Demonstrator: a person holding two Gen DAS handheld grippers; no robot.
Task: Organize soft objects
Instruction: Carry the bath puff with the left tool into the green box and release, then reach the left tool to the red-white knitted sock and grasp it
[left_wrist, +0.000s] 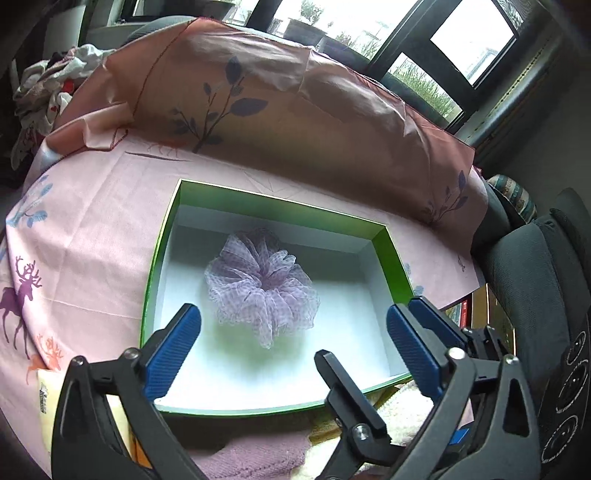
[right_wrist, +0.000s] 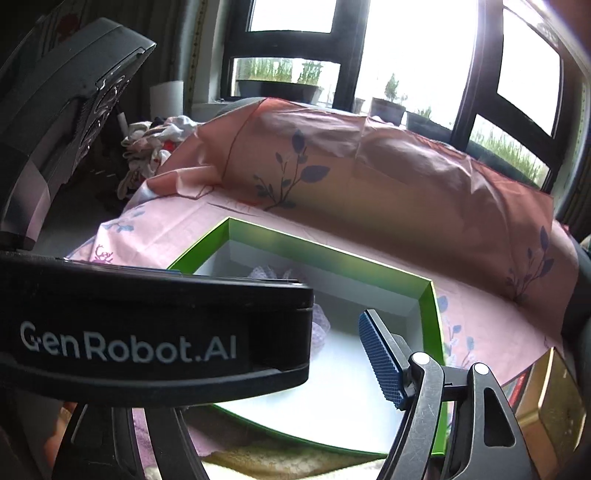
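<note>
Left gripper, jaws wide with nothing between them, poised over the near edge of the green box. Right gripper, jaws parted and empty, at the box's near right corner; its left finger is hidden. Lilac mesh scrunchie lies loose on the white box floor, near centre. Beyond, a pink printed cloth covers the table and rises at the far edge.

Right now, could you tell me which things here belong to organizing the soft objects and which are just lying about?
Part of the job:
- lilac scrunchie, lying loose inside the box
- green box
- left gripper, open above the box
- right gripper, open, holding nothing

Just lying about:
- pink cloth
- clothes pile
- chair
</note>
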